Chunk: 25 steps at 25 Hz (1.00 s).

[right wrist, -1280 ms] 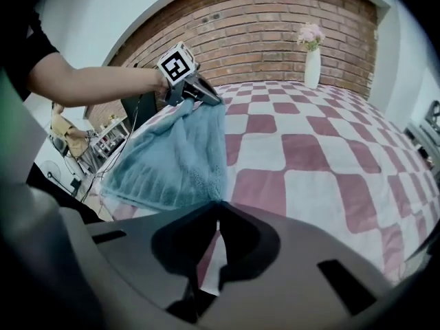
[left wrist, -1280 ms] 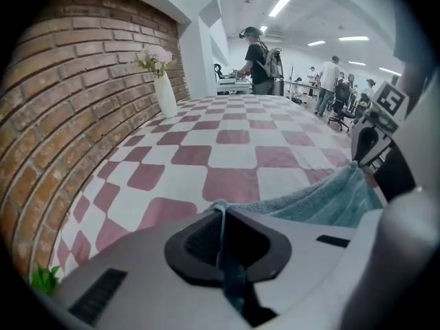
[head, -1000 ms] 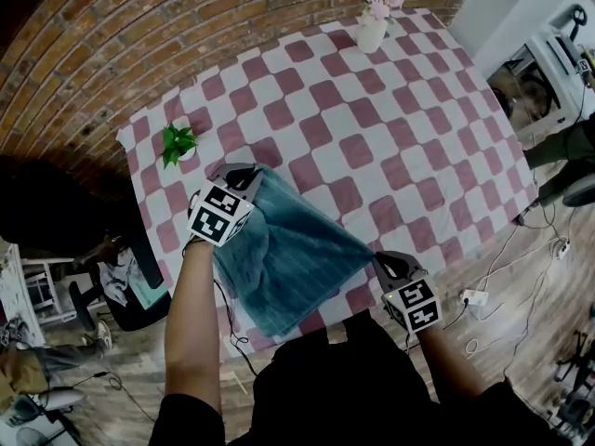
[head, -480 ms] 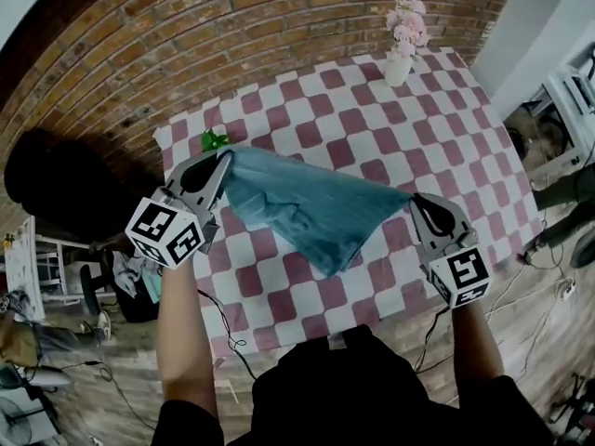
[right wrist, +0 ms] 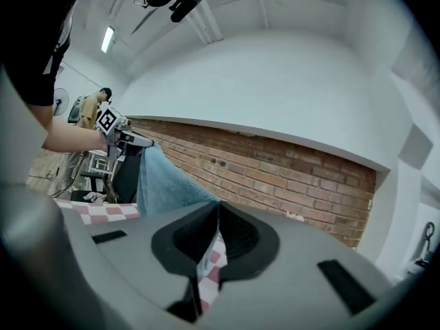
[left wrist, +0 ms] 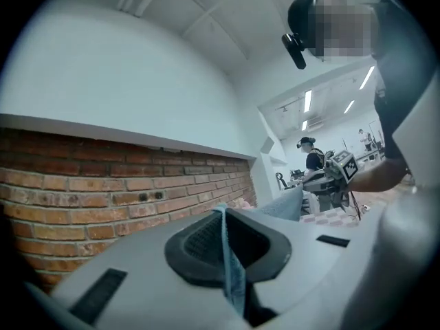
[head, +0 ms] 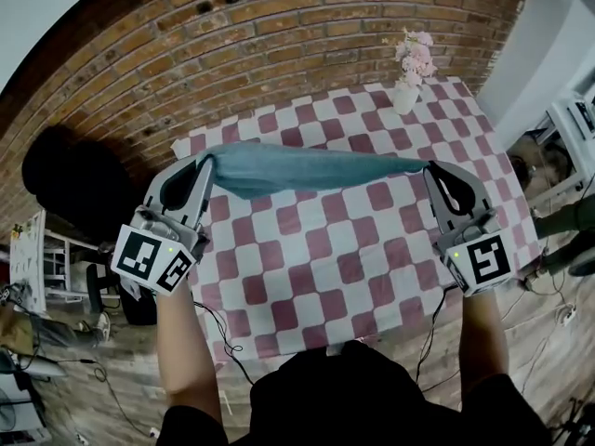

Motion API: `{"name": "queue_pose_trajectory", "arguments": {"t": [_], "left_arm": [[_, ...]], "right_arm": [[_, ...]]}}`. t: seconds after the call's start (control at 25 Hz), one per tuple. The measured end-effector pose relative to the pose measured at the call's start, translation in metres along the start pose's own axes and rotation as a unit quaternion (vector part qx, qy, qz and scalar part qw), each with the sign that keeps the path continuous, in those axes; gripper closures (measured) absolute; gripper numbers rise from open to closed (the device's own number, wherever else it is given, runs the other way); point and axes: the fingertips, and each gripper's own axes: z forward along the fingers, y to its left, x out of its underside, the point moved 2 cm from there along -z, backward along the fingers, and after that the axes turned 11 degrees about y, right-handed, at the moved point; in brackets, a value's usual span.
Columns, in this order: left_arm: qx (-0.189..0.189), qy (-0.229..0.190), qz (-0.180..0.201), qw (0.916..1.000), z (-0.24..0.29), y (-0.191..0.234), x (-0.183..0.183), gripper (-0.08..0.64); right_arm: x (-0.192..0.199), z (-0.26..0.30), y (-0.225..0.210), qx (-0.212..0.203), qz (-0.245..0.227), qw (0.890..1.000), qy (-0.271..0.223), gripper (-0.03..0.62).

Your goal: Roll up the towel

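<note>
Towel taut between left gripper and right gripper, jaws tight on its ends, above table

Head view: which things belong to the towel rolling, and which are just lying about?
In the job: blue terry towel, stretched in the air; left gripper and right gripper, each shut on one end.
Lying about: white vase of pink flowers; red-and-white checked tablecloth.

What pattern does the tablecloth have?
Dark pink and white checks on the tablecloth, best seen in the head view.

Soft terry-cloth towel, rough brick wall, matt checked tablecloth
</note>
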Motion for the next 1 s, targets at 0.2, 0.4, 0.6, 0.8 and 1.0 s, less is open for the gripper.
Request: {"name": "queue_pose_trajectory", "arguments": {"t": [0.2, 0.4, 0.6, 0.8, 1.0], "left_arm": [[-0.029, 0.001, 0.017, 0.9994, -0.035, -0.022, -0.003, 0.552], [-0.036, 0.019, 0.008, 0.9991, -0.089, -0.058, -0.001, 0.552], [-0.03, 0.038, 0.005, 0.9988, -0.133, -0.085, -0.01, 0.549], [-0.043, 0.08, -0.028, 0.9954, -0.114, -0.066, 0.037, 0.548], [-0.021, 0.182, -0.127, 0.9748, -0.028, -0.031, 0.172, 0.548]], "right_arm": [[-0.007, -0.018, 0.013, -0.031, 0.007, 0.999, -0.017, 0.583], [-0.007, -0.059, 0.038, -0.107, 0.013, 0.994, -0.026, 0.581], [-0.012, -0.101, 0.056, -0.167, -0.013, 0.986, -0.02, 0.583], [0.009, -0.067, 0.06, -0.206, -0.07, 0.976, 0.002, 0.583], [0.12, 0.056, 0.074, -0.228, 0.0, 0.964, 0.139, 0.582]]}}
